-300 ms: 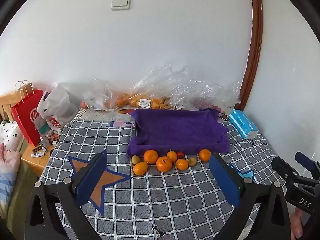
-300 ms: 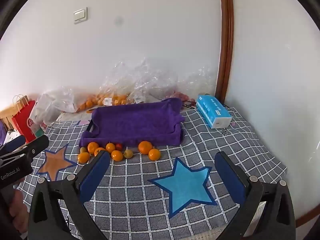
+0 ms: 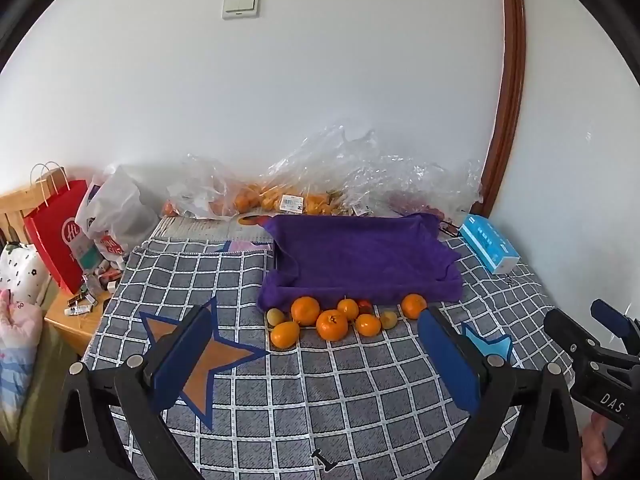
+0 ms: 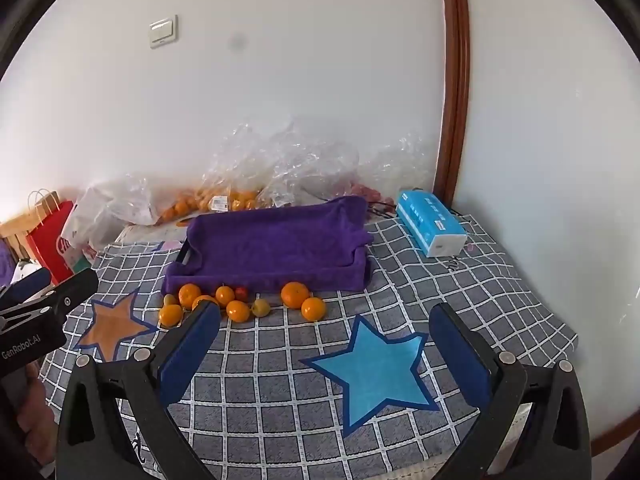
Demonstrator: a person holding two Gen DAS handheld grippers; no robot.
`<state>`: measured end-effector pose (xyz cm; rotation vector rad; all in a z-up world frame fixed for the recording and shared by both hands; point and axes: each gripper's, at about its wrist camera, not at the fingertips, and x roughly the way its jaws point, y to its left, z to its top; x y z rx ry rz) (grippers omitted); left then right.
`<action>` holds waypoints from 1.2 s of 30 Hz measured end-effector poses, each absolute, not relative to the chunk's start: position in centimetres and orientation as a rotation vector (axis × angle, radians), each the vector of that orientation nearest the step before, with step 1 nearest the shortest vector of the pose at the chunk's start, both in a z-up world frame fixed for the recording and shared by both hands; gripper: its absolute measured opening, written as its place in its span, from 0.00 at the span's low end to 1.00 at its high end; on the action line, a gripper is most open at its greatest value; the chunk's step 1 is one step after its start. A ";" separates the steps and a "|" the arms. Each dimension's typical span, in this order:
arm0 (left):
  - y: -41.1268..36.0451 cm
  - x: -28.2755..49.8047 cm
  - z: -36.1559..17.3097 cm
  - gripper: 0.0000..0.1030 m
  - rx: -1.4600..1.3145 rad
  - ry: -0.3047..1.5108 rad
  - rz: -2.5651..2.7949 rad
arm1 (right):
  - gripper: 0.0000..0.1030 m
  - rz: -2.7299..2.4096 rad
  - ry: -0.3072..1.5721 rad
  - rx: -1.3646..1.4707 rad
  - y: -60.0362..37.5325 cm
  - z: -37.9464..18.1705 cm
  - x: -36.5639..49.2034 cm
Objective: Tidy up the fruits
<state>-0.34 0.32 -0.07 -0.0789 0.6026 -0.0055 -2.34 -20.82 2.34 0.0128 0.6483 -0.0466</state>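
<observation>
A grey checked cloth [image 4: 280,400] covers the table, with a blue star [image 4: 376,368] near the right and an orange star [image 3: 208,356] on the left. A blue tissue pack [image 4: 432,222] lies far right by the brown door frame [image 4: 456,80]. A red paper bag [image 3: 56,232] stands far left. A light switch [image 3: 240,3] sits high on the white wall [image 3: 320,100].

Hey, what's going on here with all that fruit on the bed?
A person holds a two-finger gripper in each hand, and both the left gripper and the right gripper are open and empty above the checked blanket. A cluster of oranges and smaller fruits lies loose in front of a tray draped in a purple towel. Nothing is in the tray yet, so no fruit has been sorted so far.
</observation>
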 end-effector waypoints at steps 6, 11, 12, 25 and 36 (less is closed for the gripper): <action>0.7 -0.3 -0.5 1.00 -0.088 0.611 0.002 | 1.00 -0.039 0.648 -0.004 -20.0 2.2 -2.3; 0.7 0.0 -0.4 1.00 -0.085 0.618 0.005 | 1.00 -0.033 0.644 0.002 -19.8 2.3 -2.3; 0.7 0.0 -0.4 1.00 -0.086 0.619 0.005 | 1.00 -0.032 0.643 0.004 -19.8 2.4 -2.3; 0.8 -0.1 -0.5 1.00 -0.085 0.621 0.004 | 1.00 -0.020 0.639 0.016 -19.6 2.5 -2.4; 0.9 -0.1 -0.4 1.00 -0.088 0.627 0.005 | 1.00 -0.008 0.635 0.030 -19.8 2.6 -2.7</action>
